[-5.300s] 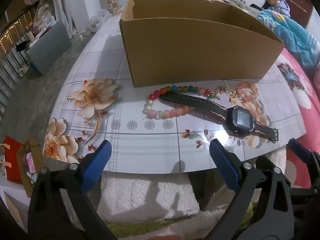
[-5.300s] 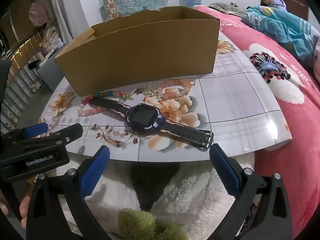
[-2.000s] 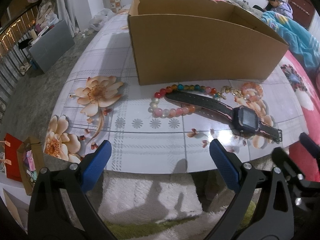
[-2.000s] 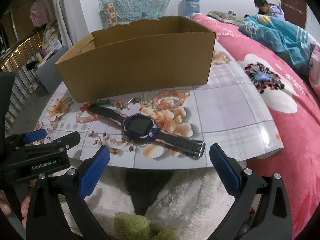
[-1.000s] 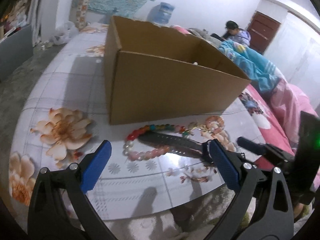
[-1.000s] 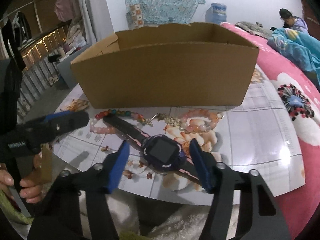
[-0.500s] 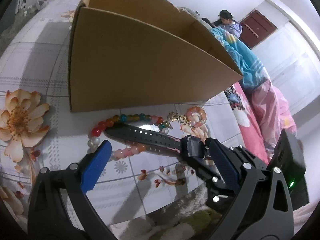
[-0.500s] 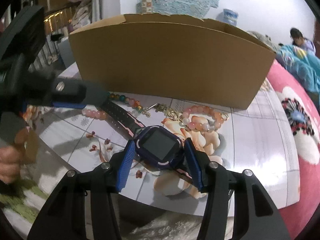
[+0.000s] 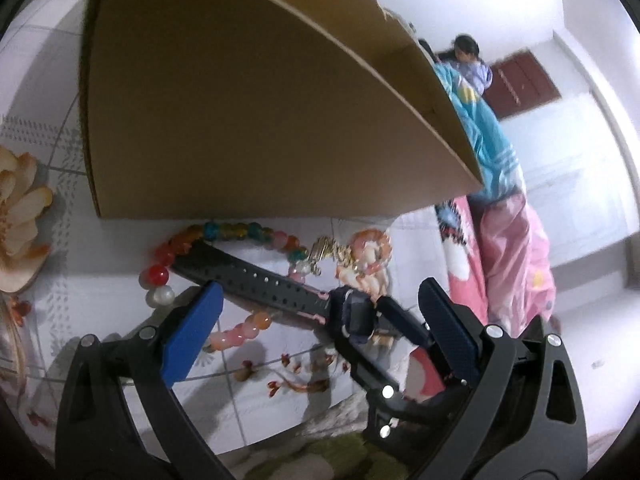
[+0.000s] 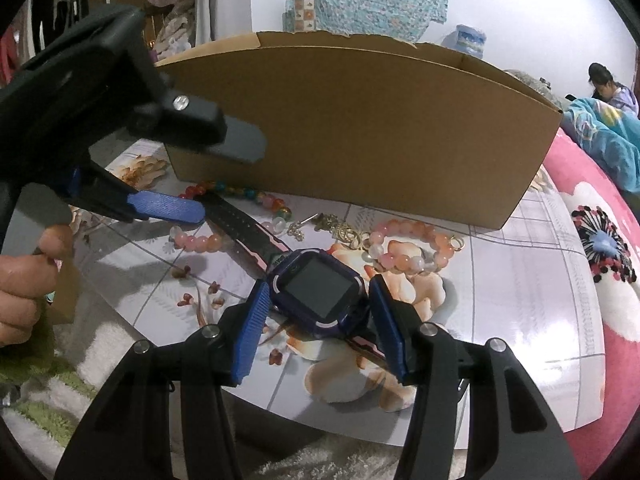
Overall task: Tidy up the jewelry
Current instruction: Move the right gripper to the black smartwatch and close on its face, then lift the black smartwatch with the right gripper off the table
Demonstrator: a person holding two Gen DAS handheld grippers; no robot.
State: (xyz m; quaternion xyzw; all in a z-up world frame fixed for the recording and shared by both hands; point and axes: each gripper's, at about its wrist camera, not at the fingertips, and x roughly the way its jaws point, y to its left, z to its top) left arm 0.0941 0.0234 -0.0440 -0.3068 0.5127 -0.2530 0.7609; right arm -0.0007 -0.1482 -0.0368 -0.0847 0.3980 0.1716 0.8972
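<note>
The cardboard box (image 10: 360,128) stands at the back of my floral table (image 10: 520,300). In front of it lie the multicoloured bead bracelet (image 10: 236,192) and the pink bead bracelet (image 10: 416,240). My right gripper (image 10: 316,312) is clamped on the smartwatch (image 10: 318,292) case. My left gripper (image 9: 316,332) hangs with jaws apart over the strap.

Both wrist views look down close (sharing watch (image 9: 356,314) and box (image 10: 360,128)).
</note>
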